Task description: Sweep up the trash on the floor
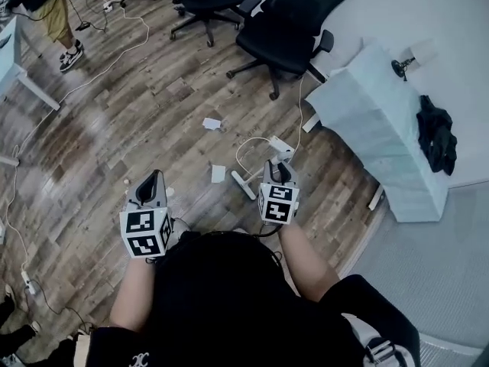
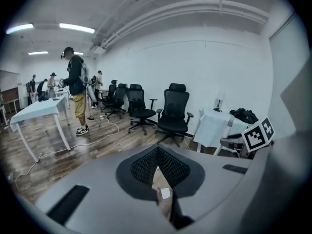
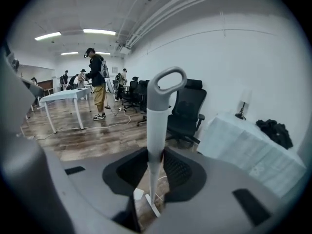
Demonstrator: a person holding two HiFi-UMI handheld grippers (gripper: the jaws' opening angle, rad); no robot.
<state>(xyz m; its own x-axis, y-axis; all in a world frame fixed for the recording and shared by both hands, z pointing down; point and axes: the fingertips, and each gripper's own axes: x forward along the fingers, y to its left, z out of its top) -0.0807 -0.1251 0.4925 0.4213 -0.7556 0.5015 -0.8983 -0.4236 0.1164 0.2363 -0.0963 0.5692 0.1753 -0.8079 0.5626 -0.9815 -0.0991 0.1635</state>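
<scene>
A: Nearest first. What do we record at the left gripper (image 1: 155, 179)?
B: Its fingers (image 2: 173, 167) meet at the tips, with nothing between them.
A: And the right gripper (image 1: 280, 168)?
B: Its fingers (image 3: 178, 172) are clamped on a long grey handle (image 3: 157, 126), which stands upright. Its white foot (image 1: 244, 184) rests on the wooden floor (image 1: 114, 128).
A: Where do we find the trash?
B: One paper scrap (image 1: 218, 173) lies just beside that foot, between the two grippers. A second scrap (image 1: 212, 123) lies farther out, near a white cable (image 1: 248, 147).
A: Beyond that?
B: We note black office chairs (image 1: 286, 33), a cloth-covered desk (image 1: 374, 105) bearing a black bag (image 1: 435, 132), and a person (image 1: 50, 6) standing at the far left.
</scene>
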